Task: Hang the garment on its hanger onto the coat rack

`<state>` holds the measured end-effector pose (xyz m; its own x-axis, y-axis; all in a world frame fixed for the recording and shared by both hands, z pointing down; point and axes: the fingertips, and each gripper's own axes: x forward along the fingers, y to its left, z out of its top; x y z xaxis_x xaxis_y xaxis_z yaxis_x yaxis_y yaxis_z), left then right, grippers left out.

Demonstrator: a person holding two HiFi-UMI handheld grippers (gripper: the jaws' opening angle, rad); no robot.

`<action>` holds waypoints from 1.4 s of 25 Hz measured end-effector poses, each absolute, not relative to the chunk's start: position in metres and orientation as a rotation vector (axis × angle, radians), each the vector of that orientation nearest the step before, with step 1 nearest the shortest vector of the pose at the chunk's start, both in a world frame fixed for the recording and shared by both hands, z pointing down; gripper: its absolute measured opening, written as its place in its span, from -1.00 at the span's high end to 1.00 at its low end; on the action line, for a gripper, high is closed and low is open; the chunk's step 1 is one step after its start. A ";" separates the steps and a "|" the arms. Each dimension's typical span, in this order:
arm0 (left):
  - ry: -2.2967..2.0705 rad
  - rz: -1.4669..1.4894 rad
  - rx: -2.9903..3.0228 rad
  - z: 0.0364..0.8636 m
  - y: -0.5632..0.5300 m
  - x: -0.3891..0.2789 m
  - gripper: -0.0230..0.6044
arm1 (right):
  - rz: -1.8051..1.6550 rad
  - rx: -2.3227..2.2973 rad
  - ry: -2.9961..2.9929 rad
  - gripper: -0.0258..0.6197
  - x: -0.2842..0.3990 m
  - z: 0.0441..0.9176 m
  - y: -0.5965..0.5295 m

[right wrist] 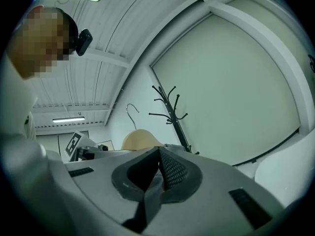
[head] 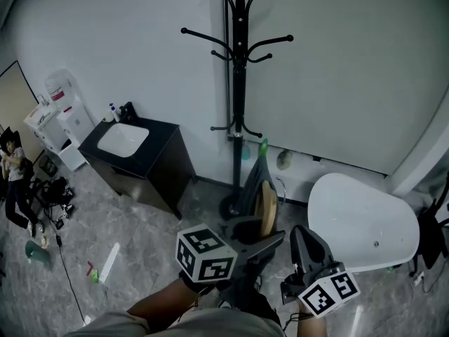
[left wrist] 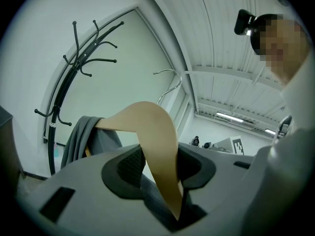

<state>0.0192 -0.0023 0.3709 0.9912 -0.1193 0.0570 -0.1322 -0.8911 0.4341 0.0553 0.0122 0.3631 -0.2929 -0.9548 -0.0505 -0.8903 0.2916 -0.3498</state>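
Note:
A black coat rack [head: 239,83] stands against the white wall, its hooks bare. My left gripper [head: 270,239] is low in the head view, shut on a wooden hanger [head: 268,209] that carries a grey garment [head: 254,180]. In the left gripper view the hanger's tan arm [left wrist: 158,146] is pinched between the pads, its metal hook [left wrist: 172,85] points up, and the garment [left wrist: 82,137] drapes off the far end, well short of the rack [left wrist: 74,73]. My right gripper [head: 303,239] sits just right of the hanger, shut on nothing [right wrist: 158,162].
A black cabinet with a white sink [head: 123,140] stands left of the rack. A white rounded tabletop [head: 361,223] lies to the right. A person [head: 14,181] and floor clutter are at the far left, beside a water dispenser [head: 62,107].

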 end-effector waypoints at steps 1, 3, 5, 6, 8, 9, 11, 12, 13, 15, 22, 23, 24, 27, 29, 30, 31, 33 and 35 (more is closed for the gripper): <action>-0.177 0.042 2.683 0.371 -0.013 0.024 0.39 | -0.373 -1.690 2.314 0.87 0.060 0.363 0.002; -0.177 0.053 2.681 0.372 -0.036 0.035 0.39 | -0.374 -1.678 2.322 0.87 0.069 0.363 -0.022; -0.189 0.060 2.669 0.374 -0.063 0.048 0.39 | -0.381 -1.660 2.331 0.87 0.081 0.362 -0.049; -0.195 0.061 2.661 0.374 -0.075 0.055 0.39 | -0.387 -1.652 2.334 0.87 0.089 0.362 -0.063; -0.203 0.060 2.642 0.374 -0.100 0.069 0.39 | -0.396 -1.635 2.342 0.87 0.104 0.359 -0.091; -0.206 0.054 2.632 0.373 -0.113 0.076 0.39 | -0.397 -1.624 2.349 0.87 0.112 0.357 -0.105; -0.212 0.036 2.611 0.370 -0.139 0.091 0.39 | -0.395 -1.595 2.370 0.87 0.125 0.351 -0.133; -0.214 0.025 2.600 0.368 -0.152 0.098 0.39 | -0.395 -1.581 2.380 0.87 0.132 0.348 -0.147; -0.215 0.014 2.588 0.367 -0.165 0.105 0.39 | -0.394 -1.568 2.389 0.87 0.139 0.346 -0.159; -0.219 -0.015 2.568 0.362 -0.188 0.119 0.39 | -0.391 -1.543 2.407 0.87 0.152 0.341 -0.182; -0.279 -0.072 2.551 0.357 -0.262 0.165 0.39 | -0.375 -1.483 2.451 0.87 0.195 0.332 -0.246; -0.291 -0.076 2.552 0.356 -0.273 0.168 0.39 | -0.375 -1.479 2.451 0.87 0.200 0.332 -0.254; -0.303 -0.082 2.553 0.355 -0.284 0.172 0.39 | -0.374 -1.477 2.451 0.87 0.204 0.332 -0.262; -0.335 -0.102 2.560 0.349 -0.319 0.181 0.39 | -0.372 -1.482 2.439 0.87 0.218 0.333 -0.285; -0.341 -0.109 2.567 0.344 -0.341 0.185 0.39 | -0.366 -1.495 2.425 0.87 0.224 0.333 -0.299; -0.341 -0.113 2.571 0.342 -0.352 0.186 0.39 | -0.358 -1.503 2.417 0.87 0.226 0.332 -0.306; -0.340 -0.118 2.575 0.339 -0.362 0.187 0.39 | -0.350 -1.511 2.411 0.87 0.227 0.330 -0.313; -0.337 -0.121 2.583 0.334 -0.382 0.188 0.39 | -0.336 -1.529 2.399 0.87 0.229 0.329 -0.326; -0.328 -0.121 2.595 0.332 -0.401 0.189 0.39 | -0.320 -1.548 2.384 0.87 0.230 0.327 -0.341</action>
